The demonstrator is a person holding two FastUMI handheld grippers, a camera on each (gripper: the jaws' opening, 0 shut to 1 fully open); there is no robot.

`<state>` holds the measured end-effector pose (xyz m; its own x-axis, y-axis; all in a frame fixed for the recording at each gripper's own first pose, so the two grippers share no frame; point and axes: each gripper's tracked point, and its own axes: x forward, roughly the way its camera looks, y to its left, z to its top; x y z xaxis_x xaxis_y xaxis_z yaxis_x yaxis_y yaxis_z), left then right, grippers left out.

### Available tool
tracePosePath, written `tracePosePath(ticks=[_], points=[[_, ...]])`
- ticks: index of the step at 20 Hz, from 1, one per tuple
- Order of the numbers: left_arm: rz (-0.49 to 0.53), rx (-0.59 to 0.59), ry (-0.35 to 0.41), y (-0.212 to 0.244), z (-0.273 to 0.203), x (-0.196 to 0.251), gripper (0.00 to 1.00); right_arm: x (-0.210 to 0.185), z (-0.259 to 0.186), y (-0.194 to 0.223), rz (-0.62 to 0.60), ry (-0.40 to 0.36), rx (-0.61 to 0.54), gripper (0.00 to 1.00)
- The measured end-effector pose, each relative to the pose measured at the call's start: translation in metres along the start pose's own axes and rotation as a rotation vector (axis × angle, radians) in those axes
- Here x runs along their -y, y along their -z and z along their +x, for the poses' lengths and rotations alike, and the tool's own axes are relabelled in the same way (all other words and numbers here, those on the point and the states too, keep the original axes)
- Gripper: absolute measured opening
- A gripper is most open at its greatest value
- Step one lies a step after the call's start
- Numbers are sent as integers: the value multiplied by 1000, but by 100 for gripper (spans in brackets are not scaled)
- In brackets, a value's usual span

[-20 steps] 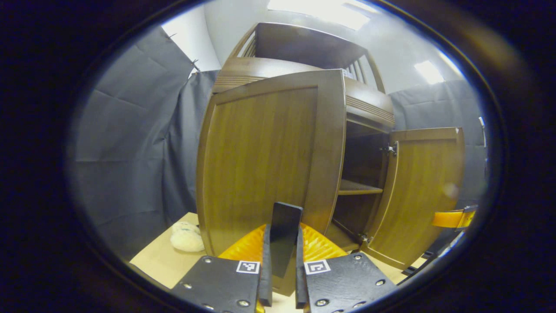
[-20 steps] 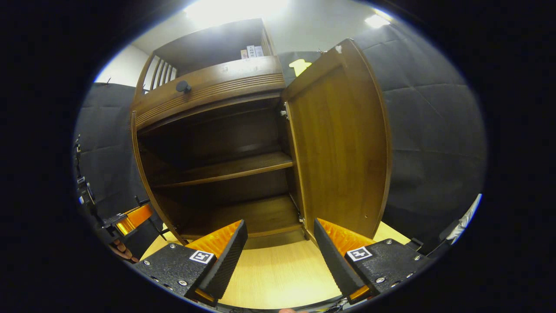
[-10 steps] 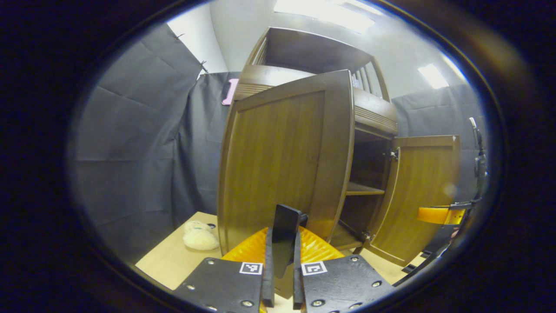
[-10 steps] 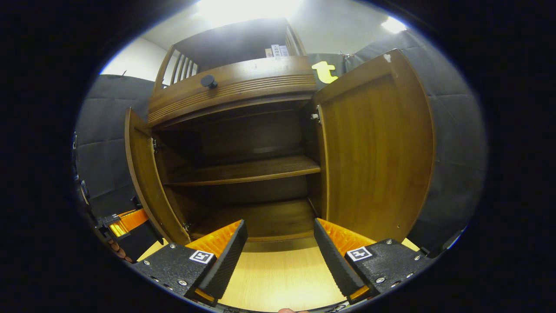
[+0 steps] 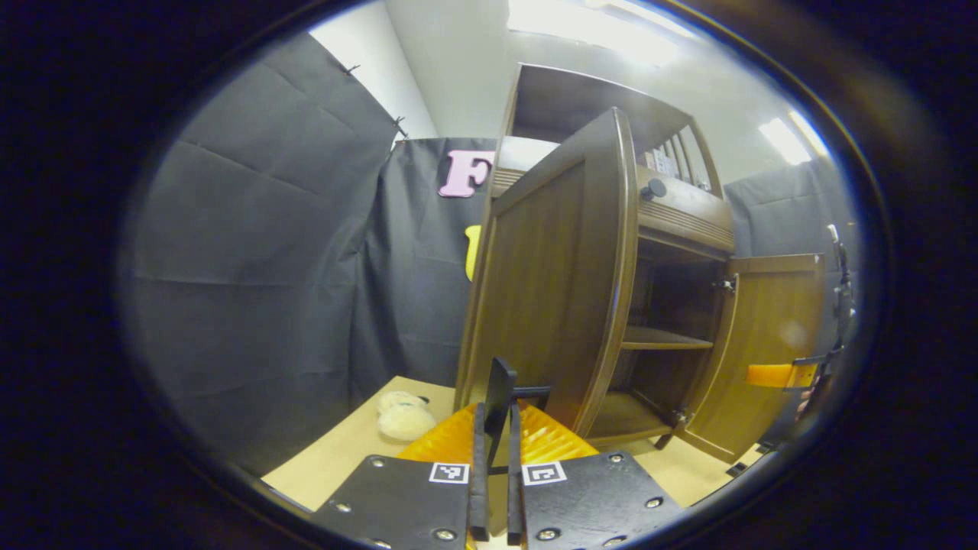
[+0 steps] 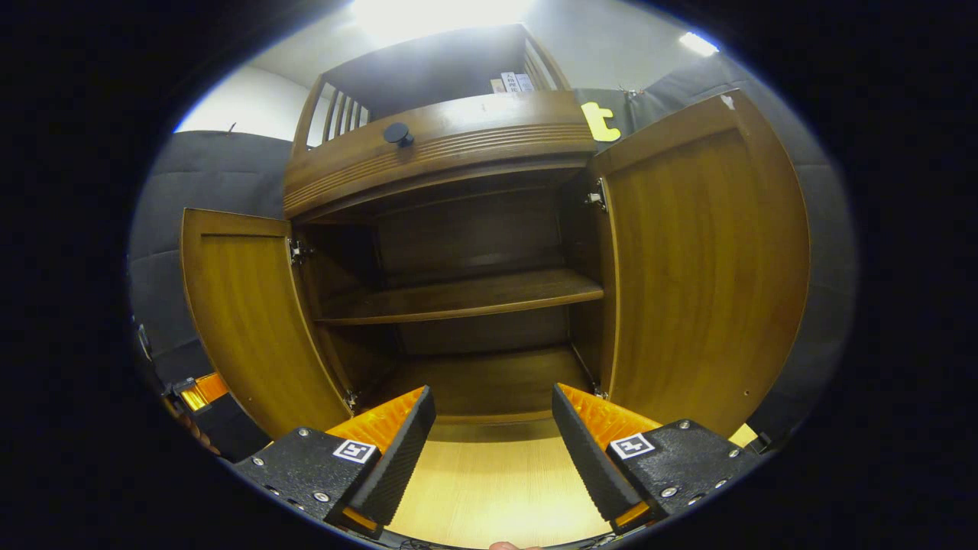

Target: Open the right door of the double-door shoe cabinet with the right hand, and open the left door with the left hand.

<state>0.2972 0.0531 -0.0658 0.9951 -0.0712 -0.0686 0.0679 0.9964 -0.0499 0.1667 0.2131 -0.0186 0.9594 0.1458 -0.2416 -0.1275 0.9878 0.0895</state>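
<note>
The left hand-held gripper (image 5: 495, 428) is clamped on the handle (image 5: 498, 397) of the left door (image 5: 550, 283), now swung wide; letting go looks like all that remains. The right hand-held gripper (image 6: 493, 428) hangs spread and empty before the cabinet (image 6: 458, 305) on the tabletop (image 6: 497, 489), its right door (image 6: 703, 267) open. Two doors, one shelf (image 6: 458, 298), one knob (image 6: 397, 134).

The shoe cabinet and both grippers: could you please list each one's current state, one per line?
Left door: swung wide open.
Right door: swung wide open.
Shoe cabinet: interior exposed, shelf bare.
Drawer knob: untouched, drawer closed.
Left gripper: shut on the left door's handle.
Right gripper: open, holding nothing, clear of the cabinet.
</note>
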Motion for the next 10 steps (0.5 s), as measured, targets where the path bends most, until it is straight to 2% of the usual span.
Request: tracePosePath(ticks=[1,2,4,5,6,7,9,10], points=[[14,1,-1,-5,-6,-2,4,-2,1,-1,-4,-3,2,95],[11,2,12,-13,-13,-3,10,-3,3,-1,-7,-4,3,95],[-24,-6,50,-15,-14,2,10,-5,3,-1,-3,-7,-2,92],[-33,-11,64,-7,-9,2,11,-5,3,-2,-2,-7,-3,95],[-28,-15,58,-9,-12,1,17,-5,4,-4,-5,-6,0,95],[-21,-14,42,-9,-12,-2,10,-3,4,-6,-15,1,2,95],[-4,-14,36,-6,-12,0,10,2,6,-11,-33,22,7,95],[7,-13,42,-5,-12,3,10,3,8,-13,-34,26,8,92]])
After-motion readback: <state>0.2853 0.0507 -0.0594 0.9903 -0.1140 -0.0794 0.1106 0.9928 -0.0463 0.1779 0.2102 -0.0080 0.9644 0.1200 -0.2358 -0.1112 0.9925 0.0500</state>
